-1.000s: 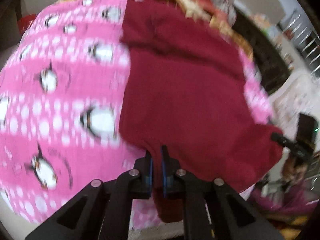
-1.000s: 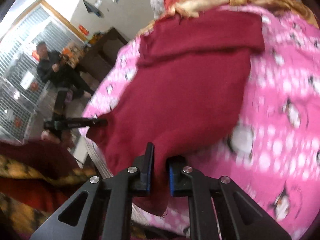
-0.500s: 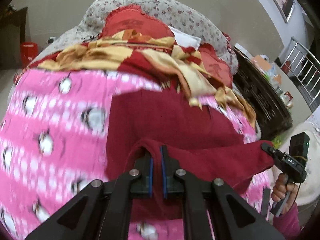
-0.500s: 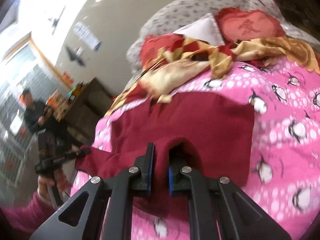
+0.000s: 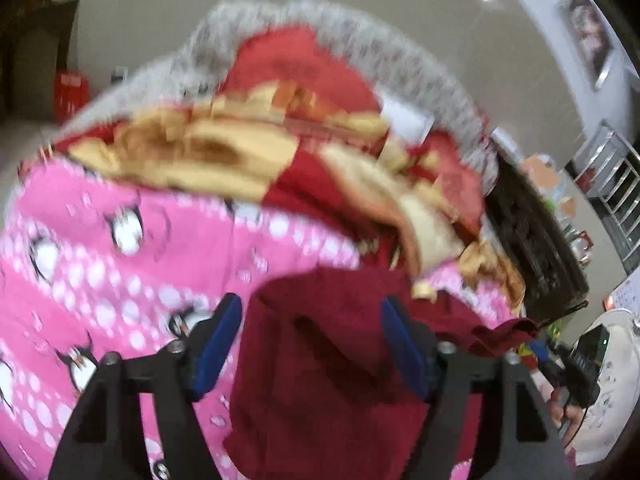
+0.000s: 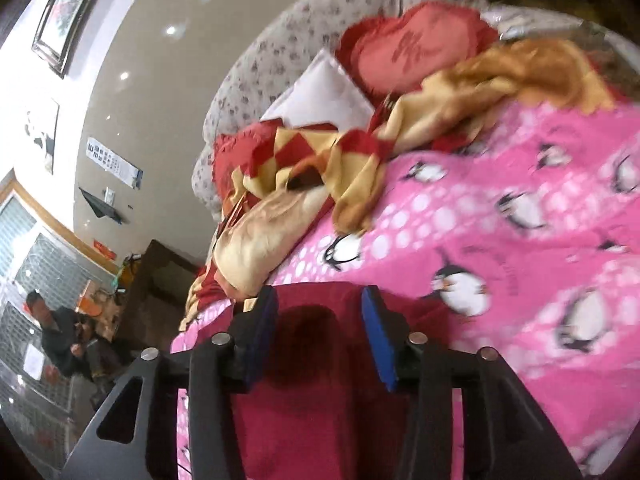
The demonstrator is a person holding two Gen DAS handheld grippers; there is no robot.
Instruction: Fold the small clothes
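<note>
now both grippers [image 5: 312,340] [image 6: 318,332] tilt down, jaws just opened over the maroon garment [image 5: 320,380].

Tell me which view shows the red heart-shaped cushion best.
The right wrist view: the red heart-shaped cushion is sharp there, its darker central character visible, against the floral headboard. The left wrist view shows it only as a blurred red shape behind the gold blanket.

Both the left gripper [image 5: 312,344] and right gripper [image 6: 320,336] tilt downward, jaws just opened and parted.
</note>
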